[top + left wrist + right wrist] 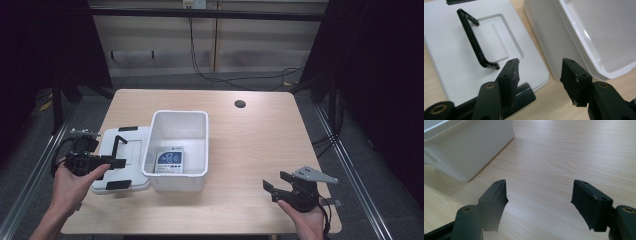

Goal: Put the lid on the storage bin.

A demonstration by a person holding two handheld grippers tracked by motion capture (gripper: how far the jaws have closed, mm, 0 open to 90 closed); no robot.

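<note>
1. Plainly, in the high view the white bin [180,150] sits open on the table [260,145], its lid [122,160] flat and touching its left side, handle [118,145] raised, probably set aside to give access. A card [170,161] with blue print lies on the bin's floor; its writing is too small to read. The left gripper [117,163] hovers over the lid, while the right gripper [274,190] is well right of the bin.
2. Left gripper view: jaws spread, grasping nothing, above the lid's corner beside the bin.
3. Right gripper view: jaws released, empty, over bare wood right of the bin.
</note>
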